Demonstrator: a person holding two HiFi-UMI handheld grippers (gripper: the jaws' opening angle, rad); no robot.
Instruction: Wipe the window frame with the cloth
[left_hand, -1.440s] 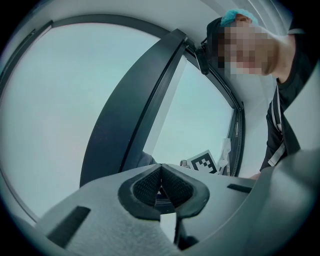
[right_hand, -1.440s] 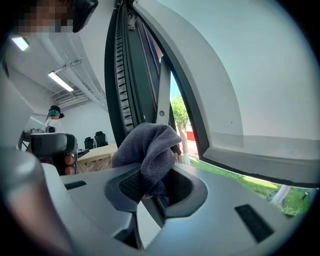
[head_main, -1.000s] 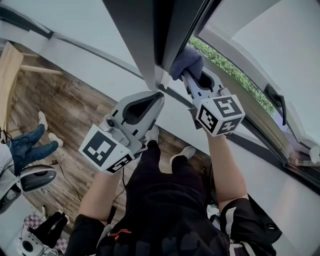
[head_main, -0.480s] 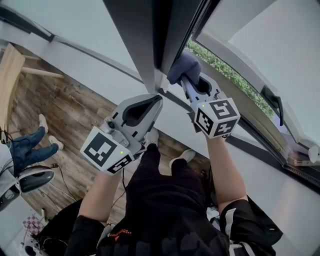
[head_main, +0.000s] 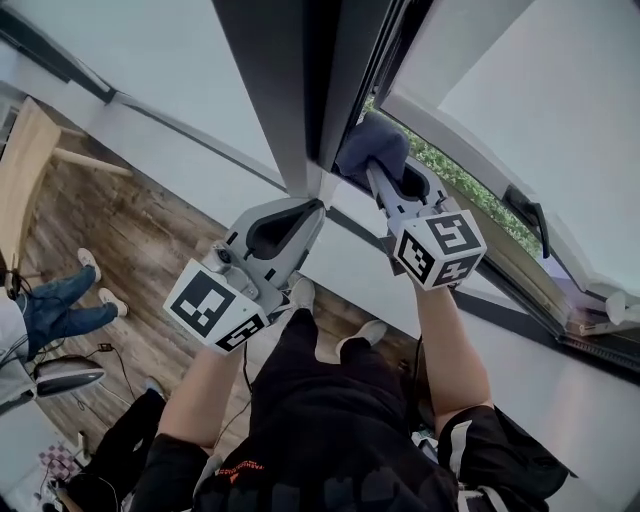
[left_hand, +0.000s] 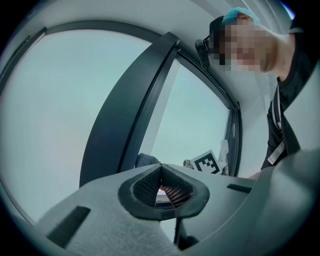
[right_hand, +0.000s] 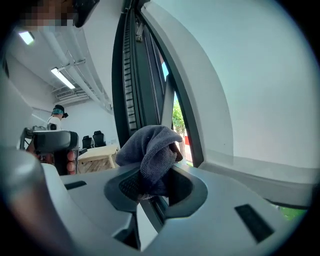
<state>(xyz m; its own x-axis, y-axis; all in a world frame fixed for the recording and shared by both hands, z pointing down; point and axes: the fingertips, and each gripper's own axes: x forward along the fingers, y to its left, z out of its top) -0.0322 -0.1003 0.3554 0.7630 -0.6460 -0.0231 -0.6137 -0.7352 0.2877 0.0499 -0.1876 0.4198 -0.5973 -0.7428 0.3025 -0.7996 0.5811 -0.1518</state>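
The window frame (head_main: 300, 90) is a smooth, dark grey profile with straight, flat faces. The cloth (head_main: 372, 145) is soft, blue-grey, looped-pile fabric, bunched into a rounded wad. It lies against the frame's inner edge, beside the open sash. My right gripper (head_main: 378, 168) is clamped on the cloth's lower folds. My left gripper (head_main: 317, 204) has its jaw tips together, holds nothing, and sits just beside the frame's lower end.

Wood-plank floor (head_main: 140, 235); white wall (head_main: 200, 140); ceiling striplight (right_hand: 62, 77)
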